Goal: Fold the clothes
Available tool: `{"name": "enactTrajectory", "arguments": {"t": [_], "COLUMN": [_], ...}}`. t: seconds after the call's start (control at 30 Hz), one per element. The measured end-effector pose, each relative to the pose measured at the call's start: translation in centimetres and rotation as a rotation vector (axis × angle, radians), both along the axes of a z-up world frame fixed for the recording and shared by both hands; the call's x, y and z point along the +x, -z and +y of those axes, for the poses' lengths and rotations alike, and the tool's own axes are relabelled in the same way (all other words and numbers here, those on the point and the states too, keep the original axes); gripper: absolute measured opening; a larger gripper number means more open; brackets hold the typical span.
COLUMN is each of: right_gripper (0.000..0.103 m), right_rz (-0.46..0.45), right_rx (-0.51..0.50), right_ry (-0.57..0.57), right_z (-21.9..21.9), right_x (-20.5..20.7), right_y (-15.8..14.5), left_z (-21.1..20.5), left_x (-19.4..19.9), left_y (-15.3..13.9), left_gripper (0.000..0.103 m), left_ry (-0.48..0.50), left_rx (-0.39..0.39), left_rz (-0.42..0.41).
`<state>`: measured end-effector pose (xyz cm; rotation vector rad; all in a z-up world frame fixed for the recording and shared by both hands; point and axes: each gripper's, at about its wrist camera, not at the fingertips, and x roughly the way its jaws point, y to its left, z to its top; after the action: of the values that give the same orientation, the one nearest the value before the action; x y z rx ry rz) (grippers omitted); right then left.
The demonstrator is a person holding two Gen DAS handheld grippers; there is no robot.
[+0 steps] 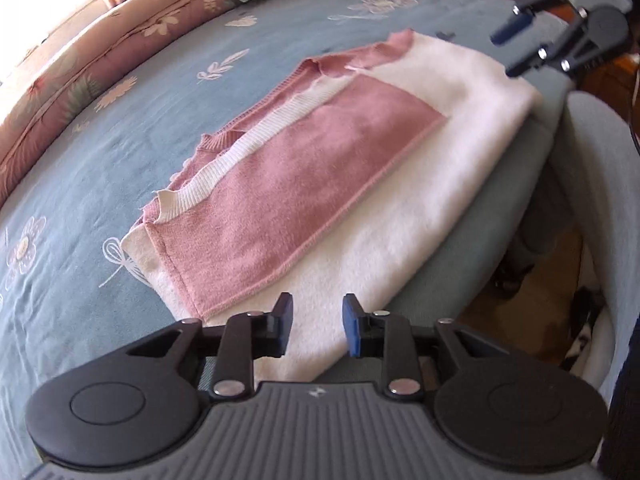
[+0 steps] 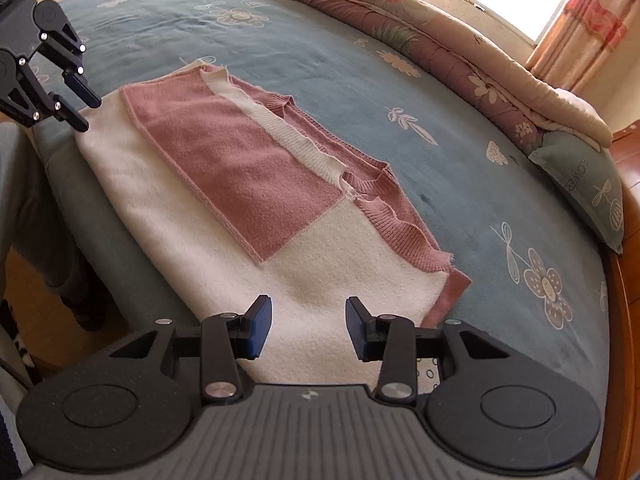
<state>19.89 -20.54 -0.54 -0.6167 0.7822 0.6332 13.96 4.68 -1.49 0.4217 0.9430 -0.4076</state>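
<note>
A folded pink-and-white knitted sweater [image 1: 304, 184] lies flat near the edge of the bed's blue flower-printed sheet [image 1: 120, 128]. Above its two ends hover the left claw [image 1: 316, 330] and right claw [image 2: 308, 330], each partly open, holding nothing.

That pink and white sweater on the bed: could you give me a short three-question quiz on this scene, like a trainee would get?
1. True or false: the left gripper is clamped on the sweater.
2. What does the sweater lie on? A) a wooden floor B) a blue flowered bedsheet C) a chair
3. Fill in: the pink panel lies on top of the ____ part of the sweater.

Key:
1. False. Its jaws stand apart with nothing between them, like those of the right gripper.
2. B
3. white
</note>
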Motion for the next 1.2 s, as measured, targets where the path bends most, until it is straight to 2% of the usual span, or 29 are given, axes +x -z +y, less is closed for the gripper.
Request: {"name": "enactTrajectory", "arguments": {"t": [0.07,0.2,0.23,0.33,0.4,0.47,0.53,0.57,0.63,0.7,0.77,0.87,0.93,1.0,1.07,1.2], "right_gripper": [0.047,0.048,0.048,0.049,0.052,0.059,0.059,0.059,0.059,0.053,0.052,0.058,0.062,0.063,0.064,0.065], "right_rz": [0.045,0.114,0.113,0.114,0.122,0.161,0.213,0.24,0.298,0.275,0.229,0.163,0.133,0.159,0.197,0.173], "right_rx": [0.046,0.074,0.118,0.232,0.356,0.476,0.59,0.616,0.597,0.555,0.512,0.486,0.486,0.464,0.424,0.471], "right_ry": [0.069,0.156,0.178,0.253,0.321,0.388,0.439,0.448,0.481,0.46,0.444,0.39,0.357,0.369,0.409,0.4], "right_z": [-0.1,-1.1,-1.8,-3.8,-5.9,-7.7,-9.3,-9.6,-9.6,-9.5,-9.1,-8.0,-7.1,-6.2,-5.9,-7.1], "right_x": [0.9,0.1,-0.4,-1.7,-2.2,-2.3,-2.2,-2.2,-2.0,-2.5,-3.4,-4.6,-5.1,-4.8,-4.5,-6.4], "right_y": [1.7,6.1,6.1,5.0,3.5,3.1,3.1,3.5,5.2,6.3,5.5,3.8,3.1,4.3,6.0,6.3], "left_z": [0.1,0.9,1.4,1.7,1.8,1.9,1.9,1.9,1.9,2.1,2.3,2.3,2.1,2.0,2.1,3.2], "left_x": [0.1,-0.7,-1.2,-1.8,-2.1,-2.0,-1.5,-1.3,-1.0,-1.6,-2.0,-2.5,-2.5,-2.3,-2.0,-2.9], "left_y": [1.4,4.7,4.7,3.3,2.4,1.7,2.0,2.5,4.2,4.8,4.3,2.9,2.4,2.8,4.2,4.4], "left_gripper": [0.038,0.039,0.039,0.039,0.043,0.048,0.049,0.049,0.049,0.049,0.049,0.054,0.06,0.061,0.061,0.062], "left_ry": [-0.072,-0.098,-0.104,-0.129,-0.145,-0.16,-0.188,-0.202,-0.243,-0.233,-0.251,-0.257,-0.245,-0.26,-0.289,-0.286], "left_rx": [-0.056,-0.075,-0.102,-0.088,-0.087,-0.159,-0.255,-0.282,-0.287,-0.27,-0.242,-0.223,-0.248,-0.261,-0.238,-0.264], "left_rz": [0.009,0.022,0.005,-0.012,-0.021,-0.013,0.02,0.043,0.092,0.07,0.081,0.059,0.036,0.037,0.087,0.067]}}
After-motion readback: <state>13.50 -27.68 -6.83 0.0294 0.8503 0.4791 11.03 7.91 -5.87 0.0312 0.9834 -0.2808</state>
